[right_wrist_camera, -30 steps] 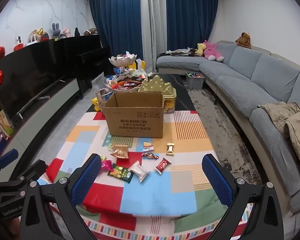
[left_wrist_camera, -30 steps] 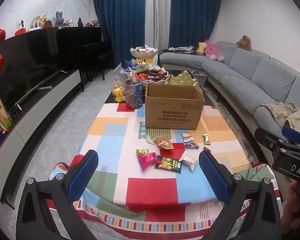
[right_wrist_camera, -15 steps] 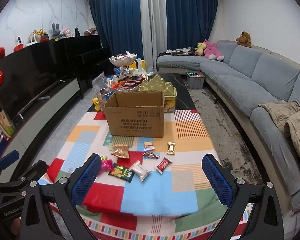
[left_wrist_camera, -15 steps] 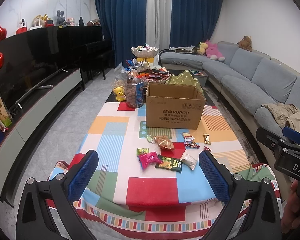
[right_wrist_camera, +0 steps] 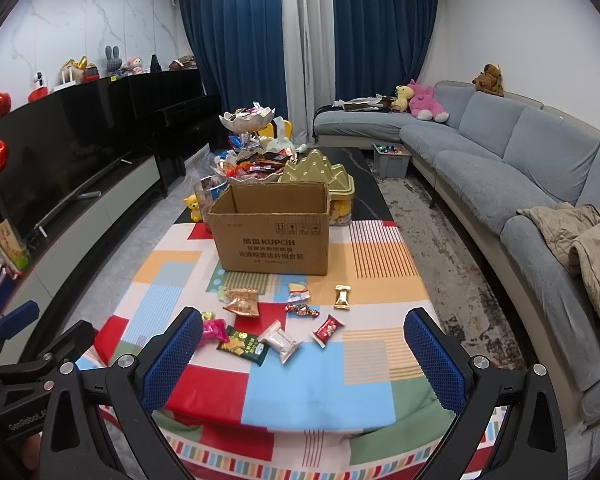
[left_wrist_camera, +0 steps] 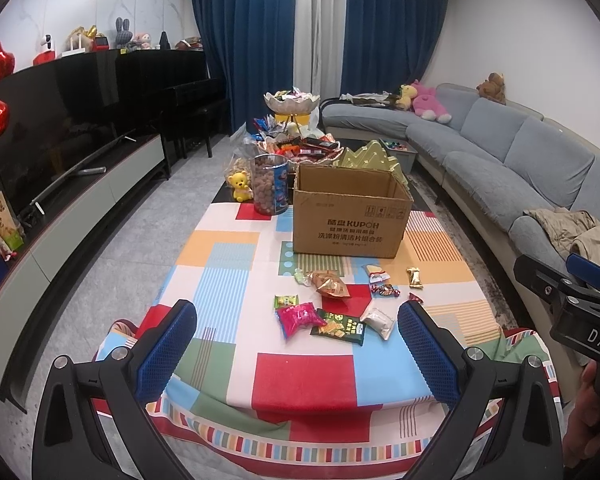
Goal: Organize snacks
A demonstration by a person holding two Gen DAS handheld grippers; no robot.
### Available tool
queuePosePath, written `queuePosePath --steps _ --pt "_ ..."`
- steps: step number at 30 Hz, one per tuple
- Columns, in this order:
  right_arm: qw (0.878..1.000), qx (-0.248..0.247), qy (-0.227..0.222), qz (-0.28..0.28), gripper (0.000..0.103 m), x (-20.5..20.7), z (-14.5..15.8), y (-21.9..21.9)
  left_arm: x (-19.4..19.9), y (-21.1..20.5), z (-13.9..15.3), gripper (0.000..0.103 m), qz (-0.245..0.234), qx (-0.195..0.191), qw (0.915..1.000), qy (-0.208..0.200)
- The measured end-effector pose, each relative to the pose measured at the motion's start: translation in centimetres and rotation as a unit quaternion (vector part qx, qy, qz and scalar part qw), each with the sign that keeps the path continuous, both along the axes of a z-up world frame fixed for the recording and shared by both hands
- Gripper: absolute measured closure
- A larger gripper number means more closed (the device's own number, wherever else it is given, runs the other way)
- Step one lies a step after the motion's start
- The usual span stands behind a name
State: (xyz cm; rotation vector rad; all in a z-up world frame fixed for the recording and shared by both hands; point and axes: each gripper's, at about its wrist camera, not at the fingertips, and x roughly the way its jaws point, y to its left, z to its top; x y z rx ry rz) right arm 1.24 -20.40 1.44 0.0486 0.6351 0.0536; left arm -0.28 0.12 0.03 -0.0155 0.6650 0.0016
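Both jaws I hold spread wide and empty: left gripper (left_wrist_camera: pixel 298 350), right gripper (right_wrist_camera: pixel 304 354), each above the near edge of the patchwork tablecloth (right_wrist_camera: pixel 320 396). Loose snacks lie between them and the cardboard box (right_wrist_camera: pixel 274 230): pink packet (left_wrist_camera: pixel 298 317), green packet (right_wrist_camera: pixel 242 345), white packet (right_wrist_camera: pixel 280 340), red candy (right_wrist_camera: pixel 327 330), gold candy (right_wrist_camera: pixel 342 296). The box reads "KUPOH"; smaller print is, I think, illegible. Bare cloth borders the snacks.

Even, fairly bright indoor light fills both views with soft shadows, the centre sharp, straight lines bowing toward dark vignetted corners from fisheye distortion, and dull reflections showing on the glossy black cabinet (left_wrist_camera: pixel 100 92) at far left.
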Motion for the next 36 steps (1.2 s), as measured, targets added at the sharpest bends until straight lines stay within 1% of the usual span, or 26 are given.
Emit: queuePosePath --steps 36 --pt "1.000 0.001 0.001 -0.001 0.001 -0.11 -0.03 0.01 -0.01 0.24 -0.24 0.001 0.000 -0.002 1.0000 0.001"
